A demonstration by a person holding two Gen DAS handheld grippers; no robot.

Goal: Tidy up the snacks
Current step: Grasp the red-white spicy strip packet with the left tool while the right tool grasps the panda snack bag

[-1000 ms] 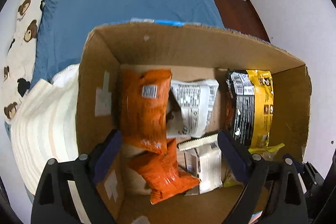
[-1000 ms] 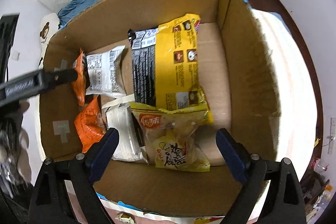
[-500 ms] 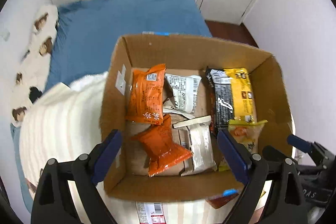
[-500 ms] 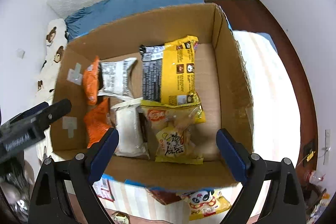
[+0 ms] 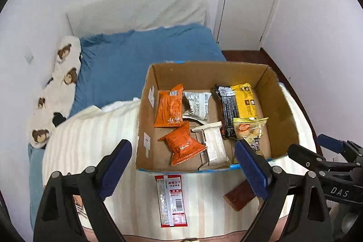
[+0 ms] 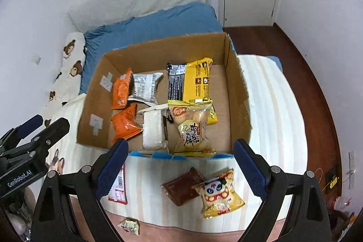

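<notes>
Seven snack packets are counted inside the cardboard box (image 6: pixel 236 92), which is set on a striped blanket (image 6: pixel 272 110) over the bed (image 5: pixel 140 56); at least three more are left outside, so the task is judged well past halfway but unfinished.

Contents of the box, as seen in the right wrist view:
- Two orange packets (image 6: pixel 121 92) are placed along the left wall, one behind the other.
- One grey packet (image 6: pixel 146 87) is laid just beside the rear orange one.
- One white packet (image 6: pixel 153 128) is laid near the front wall.
- One black-and-yellow packet (image 6: pixel 190 81) is laid toward the right, with bare floor between it and the right wall.
- One clear bag of pastries (image 6: pixel 192 126) is rested partly on top of it; a further yellow packet may be hidden beneath.

Left on the blanket, in front of the box:
- One red-and-silver packet (image 5: pixel 171 201).
- One brown packet (image 6: pixel 181 187).
- One yellow panda packet (image 6: pixel 217 193), touching the brown one.
- One small wrapper (image 6: pixel 129 226) is seen on the lower edge; whether it belongs is not clear.

Tools: the left gripper (image 5: pixel 183 169) and the right gripper (image 6: pixel 180 170) are held above the near packets, jaws spread wide, nothing pinched.
</notes>
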